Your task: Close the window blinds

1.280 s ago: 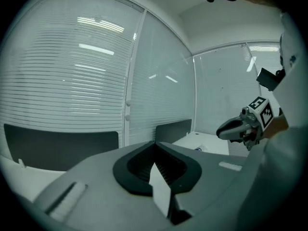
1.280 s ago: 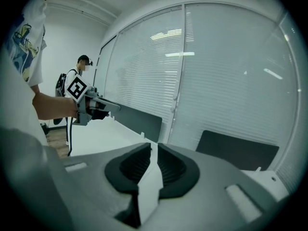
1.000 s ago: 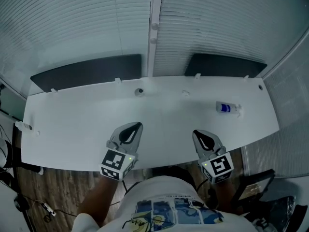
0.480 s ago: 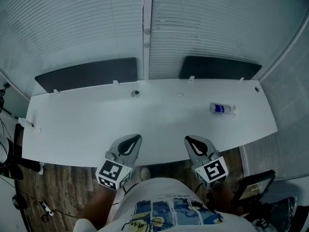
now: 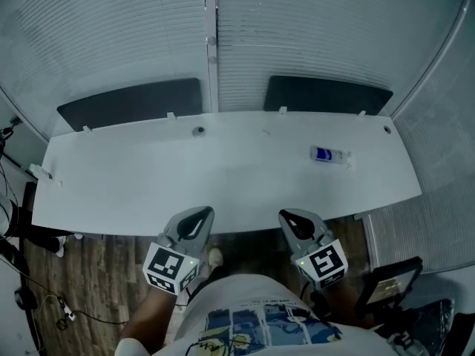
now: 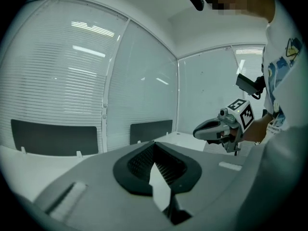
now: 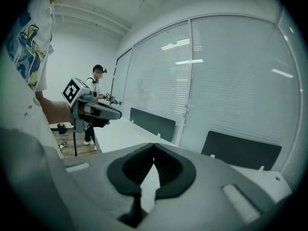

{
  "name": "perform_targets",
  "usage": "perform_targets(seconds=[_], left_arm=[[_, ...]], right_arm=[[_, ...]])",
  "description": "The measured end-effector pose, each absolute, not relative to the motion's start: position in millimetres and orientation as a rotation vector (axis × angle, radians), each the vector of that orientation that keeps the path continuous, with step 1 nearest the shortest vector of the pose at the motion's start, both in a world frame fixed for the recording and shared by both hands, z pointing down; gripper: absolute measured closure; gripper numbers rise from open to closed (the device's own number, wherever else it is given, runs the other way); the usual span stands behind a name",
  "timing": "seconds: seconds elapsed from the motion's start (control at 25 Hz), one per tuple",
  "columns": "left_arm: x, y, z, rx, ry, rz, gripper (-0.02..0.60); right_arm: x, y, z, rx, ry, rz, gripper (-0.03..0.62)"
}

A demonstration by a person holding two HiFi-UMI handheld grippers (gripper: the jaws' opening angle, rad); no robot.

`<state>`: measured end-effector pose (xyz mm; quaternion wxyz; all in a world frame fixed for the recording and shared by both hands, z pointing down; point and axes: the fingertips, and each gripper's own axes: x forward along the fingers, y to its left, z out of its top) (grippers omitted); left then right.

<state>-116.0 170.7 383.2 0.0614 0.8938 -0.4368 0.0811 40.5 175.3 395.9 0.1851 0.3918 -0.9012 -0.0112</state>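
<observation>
- The left gripper (image 6: 154, 146) has its fingers (image 6: 137, 162) pressed together with nothing between them.
- The right gripper (image 7: 154, 149) is the same: its fingers (image 7: 168, 170) meet at the tips and pinch nothing.
- In the head view the left gripper (image 5: 199, 213) and right gripper (image 5: 291, 218) sit side by side at the near edge of the white surface (image 5: 223, 188), close to the person's body.
- A small bottle (image 5: 327, 155) with a blue label lies on the surface toward the right. Two dark panels (image 5: 130, 104) stand along its far edge.
- The window blinds (image 5: 111, 39) hang behind those panels, across the full depth of the surface and well apart from both grippers. They are lowered, but I cannot tell how far their slats are turned.
- A thin hanging control (image 5: 211, 50) with small knobs runs down beside the frame post between the two blind sections.
- Judged from this, the step in hand is the approach, with no contact made on the blinds.
- The next move likely calls for a long reach over the surface toward that control. One pair of fingers must then spread and close squarely on a slim, free-hanging target.
</observation>
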Motion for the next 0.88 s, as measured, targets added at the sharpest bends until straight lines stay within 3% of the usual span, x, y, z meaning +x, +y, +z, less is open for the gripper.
perform_targets(seconds=[0.4,0.88], left_arm=[[-107.9,293.0,378.5,2.653,-1.413,0.301,0.577],[-96.4,276.5,367.3,2.714,-1.272,0.310,0.577]], right_arm=[[59.4,283.7,411.2,1.068,-2.571,-0.006,0.591],[51.4,274.6,393.3,1.126,-2.541,0.019,0.591]])
